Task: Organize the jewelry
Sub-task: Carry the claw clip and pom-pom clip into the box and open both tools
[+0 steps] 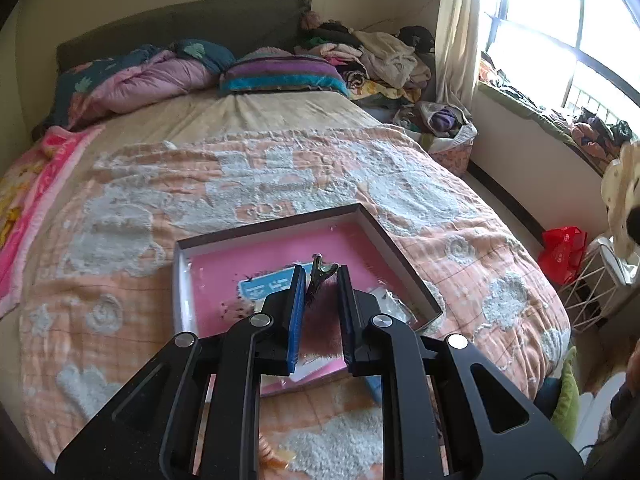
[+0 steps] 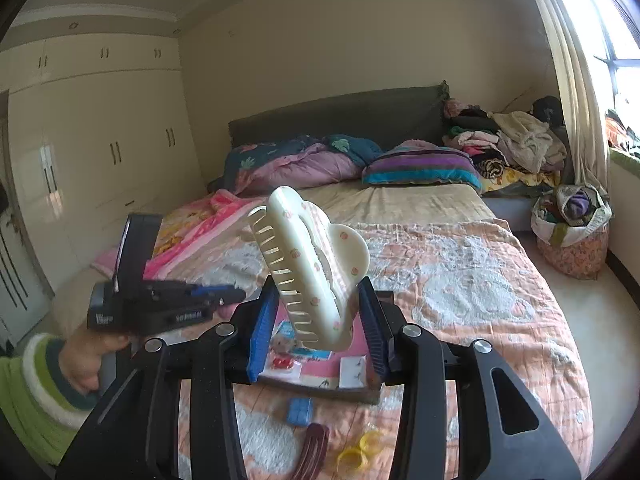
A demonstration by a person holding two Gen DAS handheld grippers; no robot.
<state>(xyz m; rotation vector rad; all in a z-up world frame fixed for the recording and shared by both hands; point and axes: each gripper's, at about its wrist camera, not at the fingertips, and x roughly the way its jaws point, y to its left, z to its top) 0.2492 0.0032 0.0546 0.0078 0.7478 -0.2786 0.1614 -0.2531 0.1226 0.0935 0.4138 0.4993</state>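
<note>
Two grippers are loaded. The left gripper (image 1: 319,280) is clenched on a small metal hair clip (image 1: 320,276) above the pink-lined tray (image 1: 208,276) on the bed (image 1: 280,168). The right gripper (image 2: 320,320) grasps a cream claw clip (image 2: 308,264), raised over the same tray. Printing on the blue card (image 1: 264,286) in the tray is unreadable.

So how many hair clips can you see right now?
3: a big cream claw clip held in the right gripper, a small metal clip between the left gripper fingers, and a dark red clip on the bedspread. Others may be hidden.
</note>
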